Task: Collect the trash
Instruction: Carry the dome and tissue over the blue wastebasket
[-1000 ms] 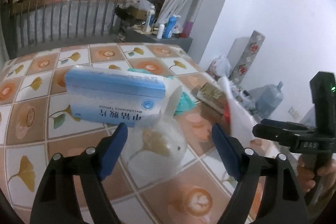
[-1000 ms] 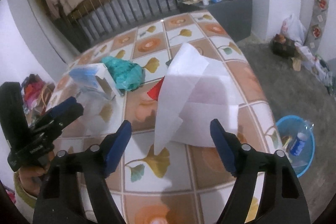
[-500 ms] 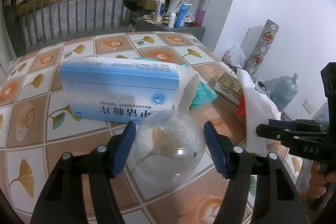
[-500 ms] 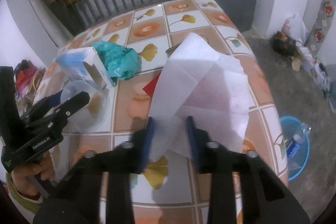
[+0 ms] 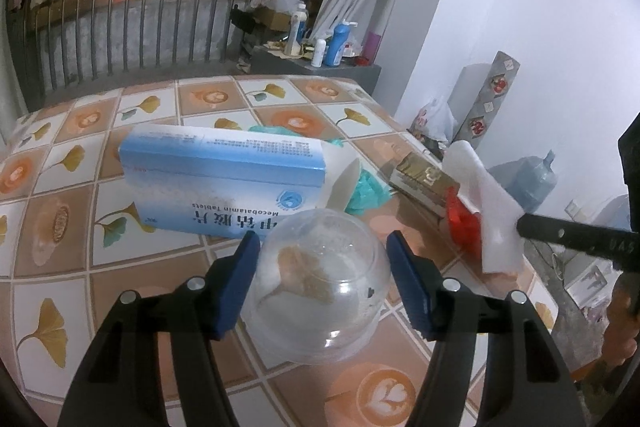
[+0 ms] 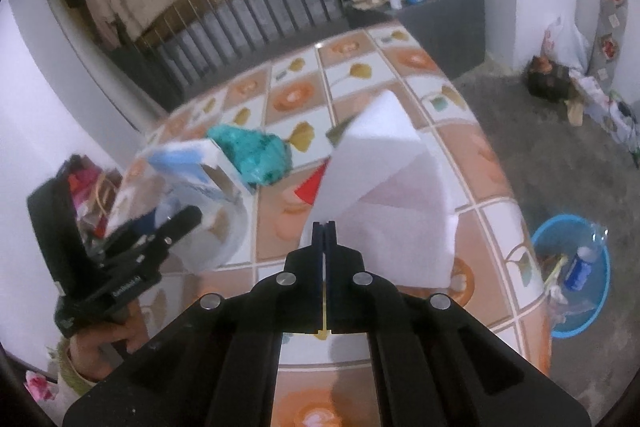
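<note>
A clear plastic dome lid (image 5: 320,291) sits between the blue pads of my left gripper (image 5: 323,241), which is shut on it just above the tiled table (image 5: 60,219). My right gripper (image 6: 324,225) is shut on the near edge of a white tissue (image 6: 384,179), and the sheet stands up from the table. In the left wrist view that tissue (image 5: 488,195) hangs from the right gripper (image 5: 520,223). A blue medicine box (image 5: 224,183) lies behind the dome. A crumpled teal bag (image 6: 252,155) and a red wrapper (image 6: 310,189) lie beside the tissue.
A blue basin (image 6: 592,291) holding a bottle and scraps stands on the floor off the table's right edge. A gold-brown carton (image 5: 420,179) lies near that edge. Railings, a grey counter with bottles (image 5: 332,47) and bags stand beyond the table.
My left jaws closed in on the dome lid and now grip it. My right jaws went from wide open to shut on the tissue's edge, and the tissue has risen off the table.
</note>
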{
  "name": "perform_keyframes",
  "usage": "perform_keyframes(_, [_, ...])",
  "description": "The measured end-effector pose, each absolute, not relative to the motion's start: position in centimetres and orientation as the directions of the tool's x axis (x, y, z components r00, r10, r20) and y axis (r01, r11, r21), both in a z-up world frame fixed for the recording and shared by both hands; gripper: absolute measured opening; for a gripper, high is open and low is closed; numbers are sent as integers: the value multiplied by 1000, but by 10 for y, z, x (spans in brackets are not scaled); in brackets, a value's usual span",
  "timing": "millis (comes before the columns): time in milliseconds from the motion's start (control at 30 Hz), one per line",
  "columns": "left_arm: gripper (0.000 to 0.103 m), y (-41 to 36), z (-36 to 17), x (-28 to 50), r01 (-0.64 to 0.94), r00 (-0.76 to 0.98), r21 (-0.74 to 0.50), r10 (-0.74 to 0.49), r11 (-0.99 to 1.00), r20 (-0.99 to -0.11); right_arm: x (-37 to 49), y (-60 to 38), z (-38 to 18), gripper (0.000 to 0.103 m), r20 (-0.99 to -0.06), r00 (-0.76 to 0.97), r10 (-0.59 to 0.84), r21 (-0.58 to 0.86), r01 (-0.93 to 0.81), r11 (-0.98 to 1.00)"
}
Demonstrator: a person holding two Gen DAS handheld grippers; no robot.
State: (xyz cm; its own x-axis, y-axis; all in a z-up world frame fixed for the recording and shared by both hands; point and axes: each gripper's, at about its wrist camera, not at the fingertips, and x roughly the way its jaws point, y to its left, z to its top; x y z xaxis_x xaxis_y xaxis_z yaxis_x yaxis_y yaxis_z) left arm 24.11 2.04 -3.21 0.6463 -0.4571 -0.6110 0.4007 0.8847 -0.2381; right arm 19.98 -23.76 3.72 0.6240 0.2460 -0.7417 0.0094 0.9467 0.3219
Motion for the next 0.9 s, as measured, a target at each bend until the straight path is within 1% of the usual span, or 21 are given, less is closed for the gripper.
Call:
perform_keyframes(300, [64,31,-11,221,433,660,-272,-508,859,-554,180,-262,77,0,-656,727,205,334,36,942])
perform_keyframes(633, [64,34,16,193,481,657,-287,-557,829,-508,150,-289,107,0,-578,803,146,331,67,941])
perform_keyframes(767, [64,24,29,183,512,638,-298,-588,806,-497,136,-305,114,0,-546,828,129,349,86,933])
perform_keyframes(900, [64,-3,46,174,576,598,-299,-642,761,-480,113,-333,119,0,-516,853,74,360,137,923])
